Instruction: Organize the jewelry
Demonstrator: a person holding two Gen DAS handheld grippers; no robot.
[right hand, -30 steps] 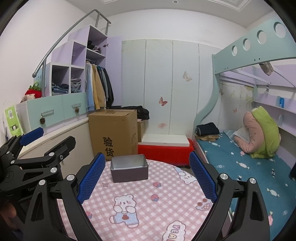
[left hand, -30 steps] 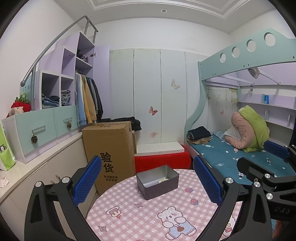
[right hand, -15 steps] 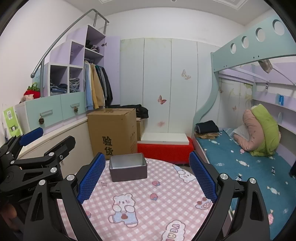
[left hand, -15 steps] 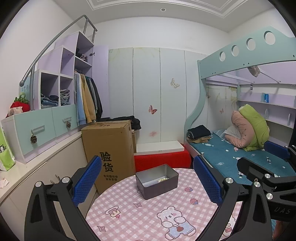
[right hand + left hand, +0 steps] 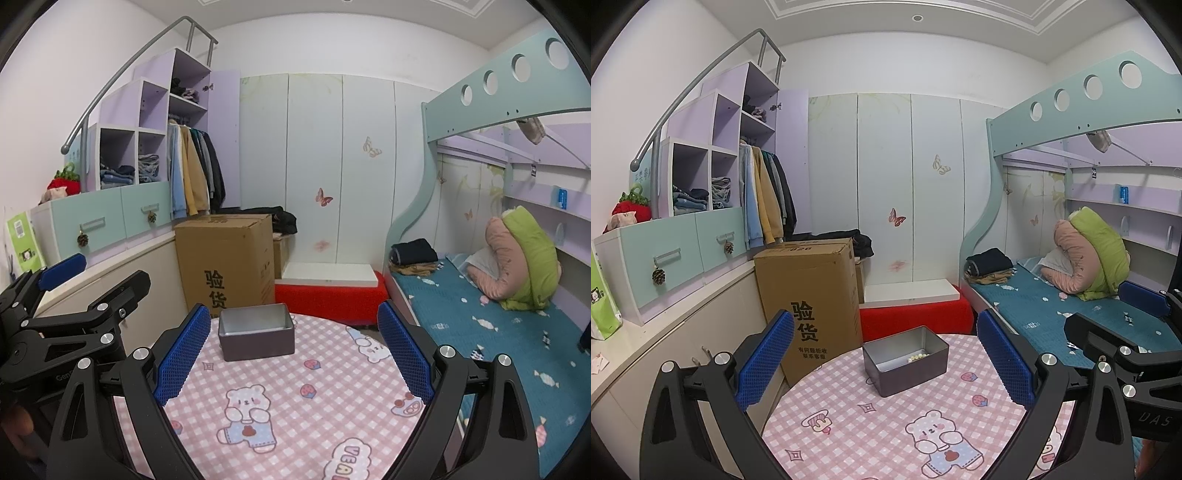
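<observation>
A dark grey metal tin (image 5: 906, 359) sits open near the far edge of the round table (image 5: 871, 439), which wears a pink checked cloth. A small string of pale beads (image 5: 918, 357) lies on the tin's floor. In the right wrist view the tin (image 5: 256, 331) shows only its side and rim. My left gripper (image 5: 886, 363) is open above the table, short of the tin, with nothing between its blue pads. Just as wide open and empty, my right gripper (image 5: 293, 352) hovers in front of the tin. Each gripper shows at the edge of the other's view.
A tall cardboard box (image 5: 809, 302) stands just behind the table on the left. A red bench (image 5: 916, 314) is behind the table. A bunk bed (image 5: 1089, 314) with folded clothes and bedding runs along the right. Drawers and a low counter (image 5: 665, 325) line the left wall.
Both views have drifted very slightly; the tin sits a little lower and nearer in frame. Both grippers stay open and empty.
</observation>
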